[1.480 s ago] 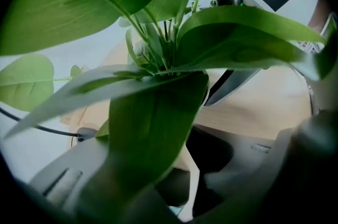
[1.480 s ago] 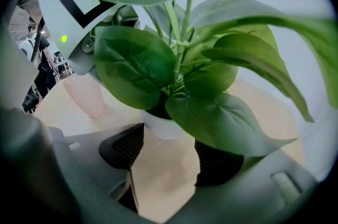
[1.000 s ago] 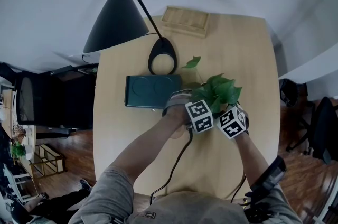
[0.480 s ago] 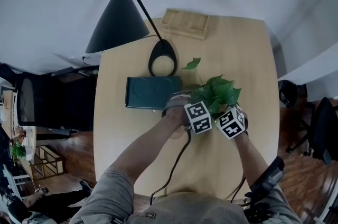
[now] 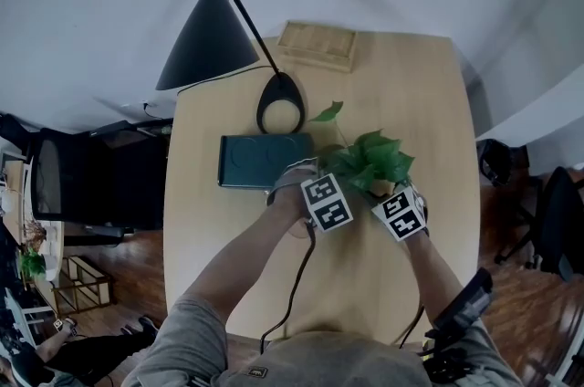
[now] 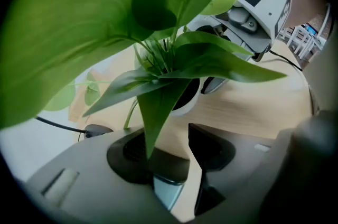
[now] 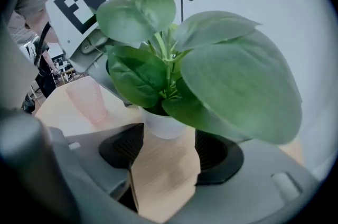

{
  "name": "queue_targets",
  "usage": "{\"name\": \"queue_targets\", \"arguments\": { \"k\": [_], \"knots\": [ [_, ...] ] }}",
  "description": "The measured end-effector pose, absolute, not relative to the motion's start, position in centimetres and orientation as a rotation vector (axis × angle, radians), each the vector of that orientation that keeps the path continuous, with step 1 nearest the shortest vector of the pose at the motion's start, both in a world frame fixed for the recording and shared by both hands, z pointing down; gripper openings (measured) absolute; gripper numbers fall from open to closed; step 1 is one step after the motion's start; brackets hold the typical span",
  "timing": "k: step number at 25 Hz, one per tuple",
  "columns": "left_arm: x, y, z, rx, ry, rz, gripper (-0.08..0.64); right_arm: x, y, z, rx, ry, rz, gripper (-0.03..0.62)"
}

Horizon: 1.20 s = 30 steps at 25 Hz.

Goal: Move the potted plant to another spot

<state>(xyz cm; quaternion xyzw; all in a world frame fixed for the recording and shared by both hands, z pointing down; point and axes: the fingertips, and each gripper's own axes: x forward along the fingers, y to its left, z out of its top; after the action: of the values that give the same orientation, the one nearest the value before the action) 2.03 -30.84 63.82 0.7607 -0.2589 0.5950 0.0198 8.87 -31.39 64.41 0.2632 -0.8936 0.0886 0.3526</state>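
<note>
We approach: left gripper [image 6: 177, 136] and right gripper [image 7: 163, 143], jaws spread, potted plant [image 5: 365, 162] at twelve o'clock; next, we think, clamp it.

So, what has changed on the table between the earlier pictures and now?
The left gripper has slid a little to the person's left, so the gap to the right gripper is wider. Both have their jaws apart now, and the potted plant stands just ahead of them, not clamped. The plant, the lamp, the dark case and the wooden box stayed roughly where they were.
</note>
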Motion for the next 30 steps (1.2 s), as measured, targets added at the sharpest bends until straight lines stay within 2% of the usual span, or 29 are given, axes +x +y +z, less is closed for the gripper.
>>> {"name": "queue_targets", "arguments": {
  "k": [6,11,16,19,23,26,30],
  "knots": [
    [0.1,-29.8,62.1,2.329,-0.867,1.724,0.195,10.0,-31.0,63.8,0.716,-2.317,0.256,0.313],
    [-1.3,-28.2,59.4,2.315,-0.971,1.477,0.19,11.2,-29.8,62.3,0.772,-2.329,0.318,0.313],
    [-2.3,-25.0,55.8,2.288,-1.101,0.978,0.155,12.7,-27.4,59.2,0.889,-2.411,0.487,0.313],
    [-2.8,-22.8,52.6,2.259,-1.185,0.629,0.07,12.7,-25.4,56.3,0.92,-2.472,0.484,0.311],
    [-2.4,-19.2,48.9,2.207,-1.188,0.234,0.004,12.0,-22.0,52.0,0.927,-2.576,0.469,0.305],
    [-1.2,-15.5,47.1,2.184,-1.122,0.054,0.002,11.1,-18.9,49.4,0.894,-2.654,0.456,0.243],
    [0.1,-9.8,46.7,2.155,-1.049,-0.039,0.002,9.3,-13.8,48.3,0.789,-2.732,0.519,0.149]
  ]
}}
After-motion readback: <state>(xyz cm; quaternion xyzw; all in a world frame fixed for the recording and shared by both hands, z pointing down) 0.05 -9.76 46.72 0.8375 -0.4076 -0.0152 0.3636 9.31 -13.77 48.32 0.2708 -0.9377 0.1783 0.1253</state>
